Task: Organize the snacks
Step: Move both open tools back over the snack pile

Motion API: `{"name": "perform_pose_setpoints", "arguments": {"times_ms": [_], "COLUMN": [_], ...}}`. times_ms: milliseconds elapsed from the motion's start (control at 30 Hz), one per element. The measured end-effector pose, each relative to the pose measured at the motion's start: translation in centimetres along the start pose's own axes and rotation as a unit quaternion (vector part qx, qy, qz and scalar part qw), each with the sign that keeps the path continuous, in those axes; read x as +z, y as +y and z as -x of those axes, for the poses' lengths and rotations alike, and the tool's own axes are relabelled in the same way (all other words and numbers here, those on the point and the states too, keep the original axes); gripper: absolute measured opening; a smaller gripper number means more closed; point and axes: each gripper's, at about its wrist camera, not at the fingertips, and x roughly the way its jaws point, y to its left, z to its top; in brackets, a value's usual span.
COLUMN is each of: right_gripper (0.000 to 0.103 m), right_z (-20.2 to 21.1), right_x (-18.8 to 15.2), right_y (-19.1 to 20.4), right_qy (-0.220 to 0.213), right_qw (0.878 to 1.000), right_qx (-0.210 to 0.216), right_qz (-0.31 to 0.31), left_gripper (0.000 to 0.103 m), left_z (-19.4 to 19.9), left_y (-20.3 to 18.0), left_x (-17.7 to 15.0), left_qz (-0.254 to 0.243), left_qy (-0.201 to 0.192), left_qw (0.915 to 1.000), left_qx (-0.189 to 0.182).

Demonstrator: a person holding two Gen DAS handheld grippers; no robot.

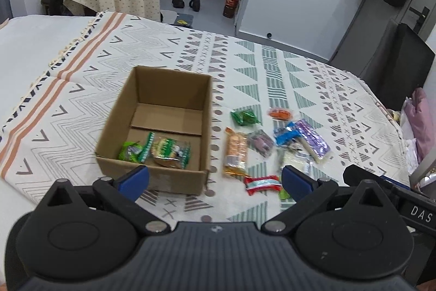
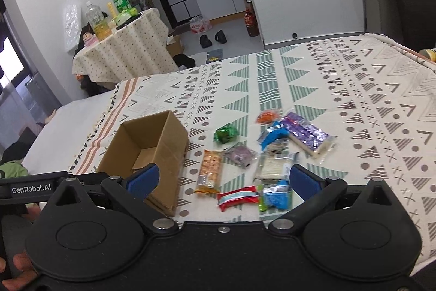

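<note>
The snacks lie in a loose heap on the patterned cloth (image 1: 272,67) of the bed, toward its near right part: an orange packet (image 1: 235,152) nearest the box, a red packet (image 1: 262,184) at the near edge of the heap, a green one (image 1: 244,117), a blue one (image 1: 286,135) and a purple one (image 1: 313,139) farther back. Just left of them stands the open cardboard box (image 1: 169,89), close enough for short carries, and two green-wrapped snacks (image 1: 155,150) already lie in its near end, so I judge the sorting begun but mostly undone. The left gripper (image 1: 215,179) hangs spread wide and empty over the box's near right corner; the right gripper (image 2: 224,177) is likewise wide and empty above the red and orange packets, likely ready to pick one
</note>
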Motion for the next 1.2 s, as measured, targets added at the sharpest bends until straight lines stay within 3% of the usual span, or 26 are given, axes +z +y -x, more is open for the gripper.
{"name": "perform_pose_setpoints", "arguments": {"times_ms": [433, 667, 1200], "right_gripper": [0.103, 0.103, 0.097], "right_z": [3.0, 3.9, -1.1], "right_x": [-0.1, 0.5, 0.2], "right_y": [-4.6, -7.2, -12.3], "right_qy": [-0.022, -0.012, 0.04], "right_qw": [1.0, 0.998, 0.989], "right_qx": [0.003, 0.031, 0.06], "right_qz": [-0.022, -0.055, -0.126], "left_gripper": [0.103, 0.103, 0.1], "left_z": [0.6, 0.5, -3.6], "left_y": [-5.2, -7.4, -9.8], "left_x": [-1.3, -1.3, -1.1], "left_qz": [-0.02, -0.019, -0.001], "left_qy": [-0.004, -0.01, -0.004], "left_qw": [0.9998, 0.9998, 0.9999], "left_qx": [0.002, 0.005, 0.01]}}
